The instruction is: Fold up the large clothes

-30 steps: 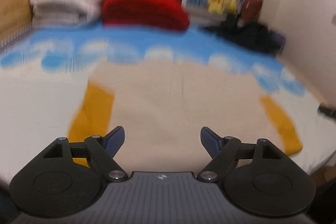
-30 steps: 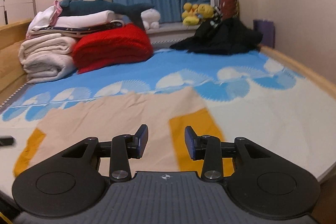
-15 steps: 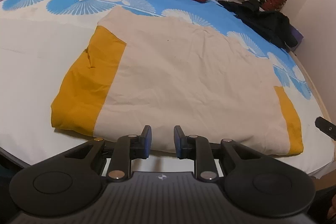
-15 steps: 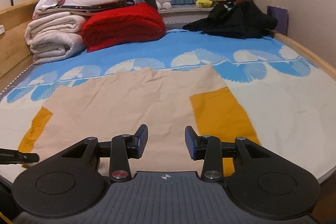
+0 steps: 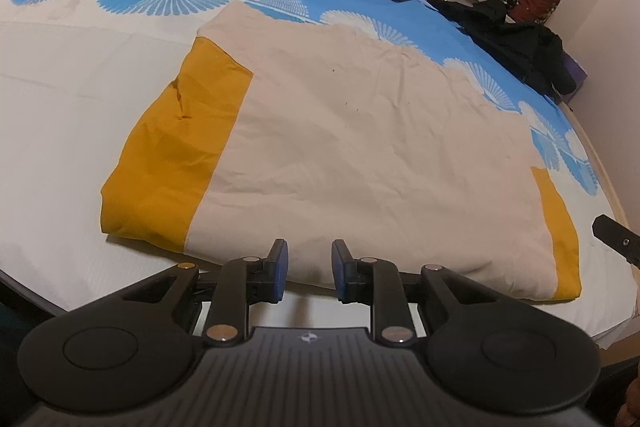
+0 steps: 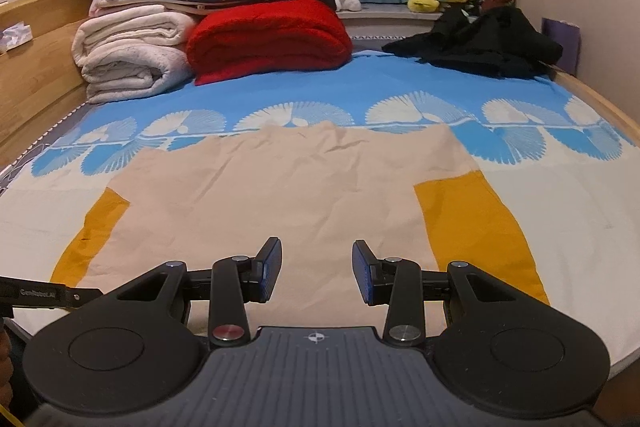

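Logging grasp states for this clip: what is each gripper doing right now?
Left gripper: open, narrow gap, nothing between the pads, poised at the near hem of the beige garment.
Right gripper: open, empty, above the garment.

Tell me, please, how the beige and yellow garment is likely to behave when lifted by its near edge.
The garment will probably be floppy: it lies flat on the bed with soft creases. It looks thin, so likely light for its spread. Being wide, it would likely sag between two grip points and drag on the bed instead of rising whole.
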A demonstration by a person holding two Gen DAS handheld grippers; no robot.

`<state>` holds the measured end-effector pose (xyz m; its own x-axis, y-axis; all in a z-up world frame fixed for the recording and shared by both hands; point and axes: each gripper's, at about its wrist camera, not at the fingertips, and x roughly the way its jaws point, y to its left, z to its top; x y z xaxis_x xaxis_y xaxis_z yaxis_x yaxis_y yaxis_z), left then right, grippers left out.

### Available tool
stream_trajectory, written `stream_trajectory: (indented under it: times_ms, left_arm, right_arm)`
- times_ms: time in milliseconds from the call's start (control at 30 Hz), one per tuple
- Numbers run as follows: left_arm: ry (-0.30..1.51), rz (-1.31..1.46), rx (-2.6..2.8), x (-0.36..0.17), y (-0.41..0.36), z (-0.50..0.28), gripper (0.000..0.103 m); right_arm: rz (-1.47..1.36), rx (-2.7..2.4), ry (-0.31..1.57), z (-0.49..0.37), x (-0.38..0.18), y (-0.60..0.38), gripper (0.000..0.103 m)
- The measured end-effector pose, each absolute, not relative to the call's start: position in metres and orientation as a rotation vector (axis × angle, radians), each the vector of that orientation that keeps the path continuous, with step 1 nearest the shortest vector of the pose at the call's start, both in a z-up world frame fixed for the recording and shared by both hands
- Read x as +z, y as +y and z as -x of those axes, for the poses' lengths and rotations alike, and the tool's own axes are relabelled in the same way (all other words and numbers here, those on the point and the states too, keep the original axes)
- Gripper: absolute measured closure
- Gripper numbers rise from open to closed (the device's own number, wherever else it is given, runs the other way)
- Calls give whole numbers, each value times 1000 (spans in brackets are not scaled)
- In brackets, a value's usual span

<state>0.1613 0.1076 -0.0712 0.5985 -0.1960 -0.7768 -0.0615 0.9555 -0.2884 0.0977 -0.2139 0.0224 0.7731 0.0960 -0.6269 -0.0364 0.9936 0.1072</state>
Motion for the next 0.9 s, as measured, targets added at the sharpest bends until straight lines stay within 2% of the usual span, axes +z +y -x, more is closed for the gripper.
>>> stream_trajectory:
  times_ms: [200,300,367,467,667,900]
  left_arm:
    - [942,324,-80,-74,109,-163,76]
    - [971,420,-75,-79,118,-167,64]
    - [993,492,-51,-84,128,-170,51]
    - [1032,612,0,-95,144,-175,42]
    - [1083,784,114,-115,171,-182,38]
    - [991,908,240,-130,196,-187,38]
  right_arm:
    - [-83,87,679,-98,24,-207,62]
    - [-74,94,674,-96,20,-205,62]
    - [-54,89,709,-98,14,-204,62]
    - [-70,94,697,-100,16,-204,62]
    - [-70,108,697,-102,16,-202,62]
    - [-73,122,709,-105,14,-199,62]
